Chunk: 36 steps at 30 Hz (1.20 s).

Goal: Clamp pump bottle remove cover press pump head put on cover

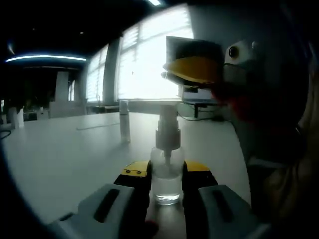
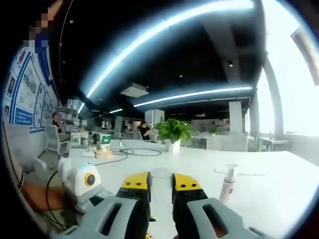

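left gripper clamps our clear pump bottle low on its body, standing on the table; right gripper pinches the light, slippery cover, so we grip gently

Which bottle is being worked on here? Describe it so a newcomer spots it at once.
On the white table, look between the left gripper's jaws: the pump bottle stands clamped there. Unlike the slim bottle behind it, it is short, clear and shows a bare pump head; the right gripper holds its cover.
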Available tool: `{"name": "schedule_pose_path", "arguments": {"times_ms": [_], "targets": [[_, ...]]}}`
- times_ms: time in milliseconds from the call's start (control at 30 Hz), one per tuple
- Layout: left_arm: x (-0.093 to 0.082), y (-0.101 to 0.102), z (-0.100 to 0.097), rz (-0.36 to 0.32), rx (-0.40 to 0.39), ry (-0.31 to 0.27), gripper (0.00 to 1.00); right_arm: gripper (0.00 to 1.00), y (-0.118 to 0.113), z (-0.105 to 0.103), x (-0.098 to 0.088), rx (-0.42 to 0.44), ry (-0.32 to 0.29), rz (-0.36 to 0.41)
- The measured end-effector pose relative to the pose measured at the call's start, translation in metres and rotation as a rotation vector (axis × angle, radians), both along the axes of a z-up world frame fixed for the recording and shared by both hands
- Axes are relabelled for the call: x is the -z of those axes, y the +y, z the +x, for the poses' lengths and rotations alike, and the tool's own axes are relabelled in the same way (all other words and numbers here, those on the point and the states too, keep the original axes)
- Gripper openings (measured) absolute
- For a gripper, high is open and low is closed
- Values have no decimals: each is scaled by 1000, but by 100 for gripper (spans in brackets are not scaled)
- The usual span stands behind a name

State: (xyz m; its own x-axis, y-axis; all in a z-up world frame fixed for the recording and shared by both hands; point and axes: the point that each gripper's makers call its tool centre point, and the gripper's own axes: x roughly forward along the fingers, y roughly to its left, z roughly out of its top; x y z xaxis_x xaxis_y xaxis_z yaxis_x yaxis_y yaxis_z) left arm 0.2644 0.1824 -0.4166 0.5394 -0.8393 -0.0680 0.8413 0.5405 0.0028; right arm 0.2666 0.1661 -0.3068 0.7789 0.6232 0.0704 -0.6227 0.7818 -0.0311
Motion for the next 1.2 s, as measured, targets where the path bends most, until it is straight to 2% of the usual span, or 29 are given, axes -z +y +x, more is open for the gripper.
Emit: {"name": "schedule_pose_path", "arguments": {"times_ms": [867, 1200], "targets": [[0, 0, -1, 0, -2, 1, 15, 12, -49, 14, 15, 139, 17, -18], [0, 0, 0, 1, -3, -2, 16, 12, -63, 21, 29, 180, 35, -32]]}}
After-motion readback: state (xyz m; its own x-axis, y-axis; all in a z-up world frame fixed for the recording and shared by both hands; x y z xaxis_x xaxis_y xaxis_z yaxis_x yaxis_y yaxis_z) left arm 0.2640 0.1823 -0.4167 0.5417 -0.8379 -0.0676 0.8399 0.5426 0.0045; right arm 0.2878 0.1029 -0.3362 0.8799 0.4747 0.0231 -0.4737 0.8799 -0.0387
